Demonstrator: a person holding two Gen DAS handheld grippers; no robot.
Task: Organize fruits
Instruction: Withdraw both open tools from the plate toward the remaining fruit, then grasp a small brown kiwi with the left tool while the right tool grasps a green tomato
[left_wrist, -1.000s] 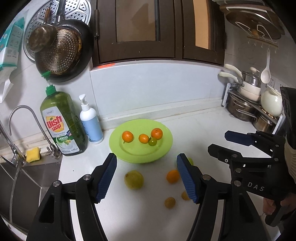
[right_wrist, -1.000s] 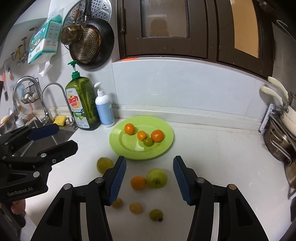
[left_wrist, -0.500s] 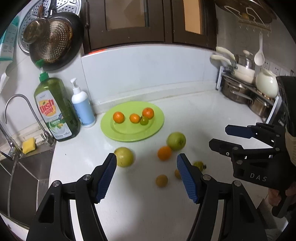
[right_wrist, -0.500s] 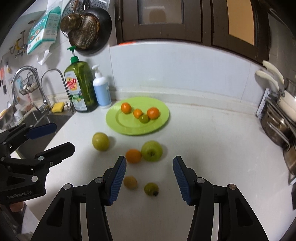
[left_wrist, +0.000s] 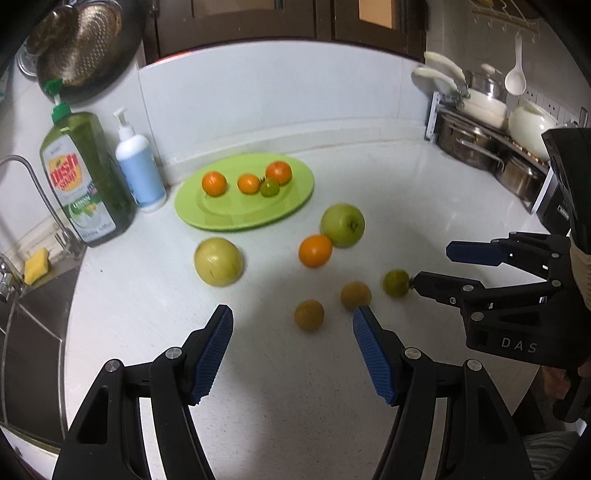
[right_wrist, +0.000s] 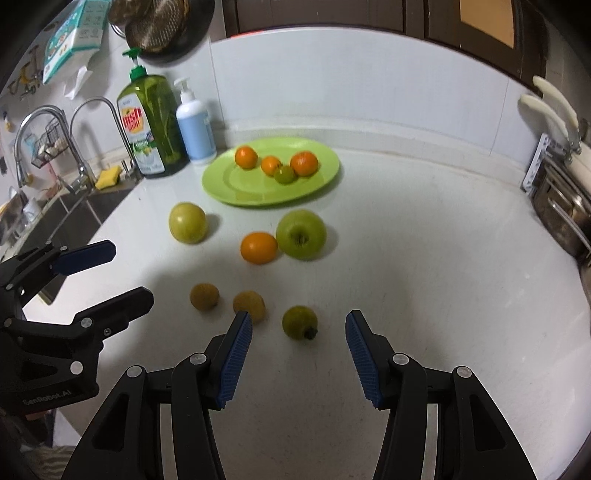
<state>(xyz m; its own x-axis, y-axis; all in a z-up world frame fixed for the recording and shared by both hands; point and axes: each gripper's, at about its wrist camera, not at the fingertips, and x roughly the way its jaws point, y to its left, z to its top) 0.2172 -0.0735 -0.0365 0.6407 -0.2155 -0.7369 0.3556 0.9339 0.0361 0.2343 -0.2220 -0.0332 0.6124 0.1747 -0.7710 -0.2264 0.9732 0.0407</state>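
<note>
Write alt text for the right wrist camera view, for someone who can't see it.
The open right claw hovers over a small green fruit on a white counter. Beyond lie five more loose fruits and a green plate holding four small fruits; the left claw, also open, enters from the left.

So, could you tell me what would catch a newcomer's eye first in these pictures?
Probably the bright green plate near the back wall, holding three small oranges and one small green fruit. In front of it, six loose fruits lie scattered on the white counter, among them a green apple touching an orange. The left gripper and right gripper hang open above the nearest small fruits.
</note>
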